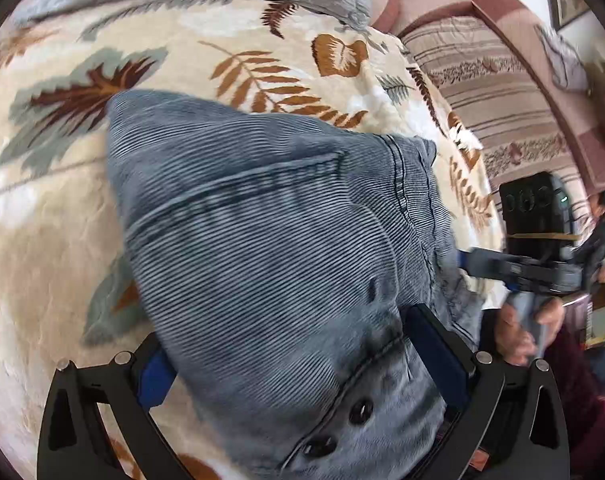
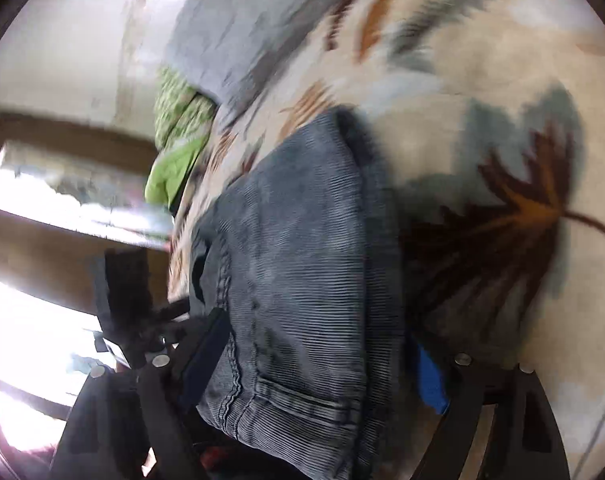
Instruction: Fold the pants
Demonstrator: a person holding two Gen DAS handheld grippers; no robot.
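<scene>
The corduroy pants [image 1: 270, 240] run off the bottom edge, hiding most of the leaf-print blanket [image 1: 62, 220] beneath them. In the right wrist view, motion blur smears the blanket and the green cloth [image 2: 178, 152] left of the pants.

Right tongs [image 2: 318, 364] gripping pants [image 2: 298, 264], leaf-print blanket [image 2: 482, 80]

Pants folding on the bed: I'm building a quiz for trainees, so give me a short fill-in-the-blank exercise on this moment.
1. The pants are made of blue-grey ____ fabric.
2. The blanket under them is printed with ____.
3. The left gripper has the pants' ____ end, with two dark buttons, between its fingers.
4. In the right wrist view, a crumpled ____ cloth lies past the pants.

Missing: corduroy; leaves; waistband; green
</scene>
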